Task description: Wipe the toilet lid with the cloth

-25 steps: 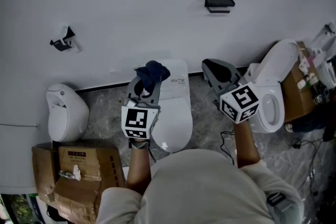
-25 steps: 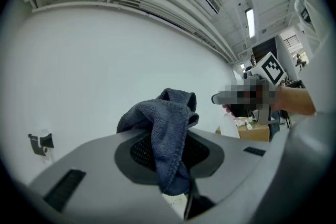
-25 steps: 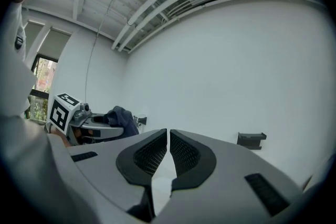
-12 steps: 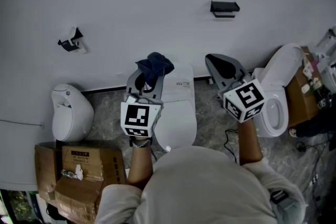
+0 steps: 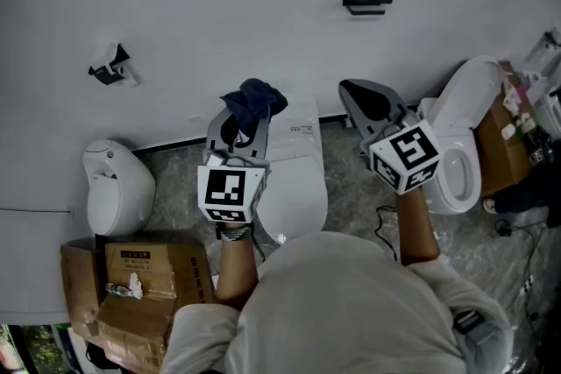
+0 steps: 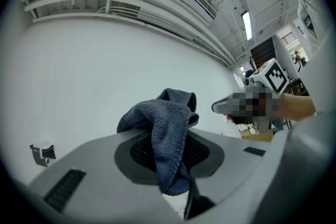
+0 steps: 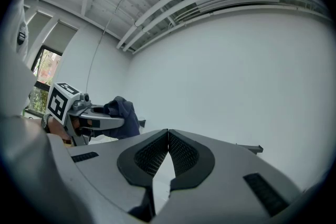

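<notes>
Pinching the dark blue cloth [image 5: 252, 103], the left gripper [image 5: 245, 123] hangs over the far end of the white toilet lid [image 5: 295, 193], while the right gripper [image 7: 168, 136], shut and empty, hangs to its right.

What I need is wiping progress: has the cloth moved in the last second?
Yes, slightly: the cloth has shifted up the frame, past the toilet's back edge.
</notes>
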